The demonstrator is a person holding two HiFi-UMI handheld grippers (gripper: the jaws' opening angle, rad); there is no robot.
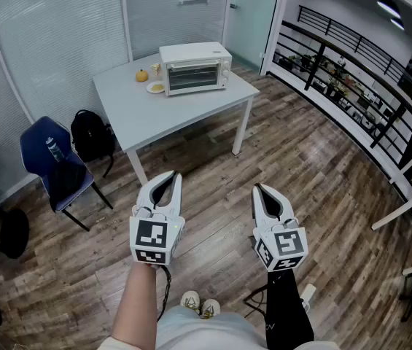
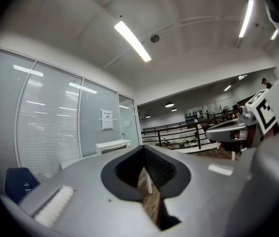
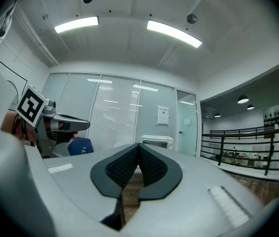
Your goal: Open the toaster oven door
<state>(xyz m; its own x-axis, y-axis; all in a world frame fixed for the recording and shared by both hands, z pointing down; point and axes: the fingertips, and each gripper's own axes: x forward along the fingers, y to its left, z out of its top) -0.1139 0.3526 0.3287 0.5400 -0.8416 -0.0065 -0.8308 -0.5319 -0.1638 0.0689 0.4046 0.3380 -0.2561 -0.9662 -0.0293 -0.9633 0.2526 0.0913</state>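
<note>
A white toaster oven (image 1: 195,66) with its glass door closed stands at the far side of a white table (image 1: 154,111). It also shows small and distant as the toaster oven (image 2: 112,145) in the left gripper view and the toaster oven (image 3: 157,142) in the right gripper view. My left gripper (image 1: 170,175) and right gripper (image 1: 259,189) hang side by side over the wooden floor, well short of the table. Both are shut with nothing between them: the left gripper (image 2: 144,149) and the right gripper (image 3: 139,146) each have their tips touching.
Left of the oven sit a small orange fruit (image 1: 141,75) and a plate of food (image 1: 156,87). A blue chair (image 1: 54,159) and a black backpack (image 1: 92,133) stand left of the table. A black railing (image 1: 351,57) runs along the right.
</note>
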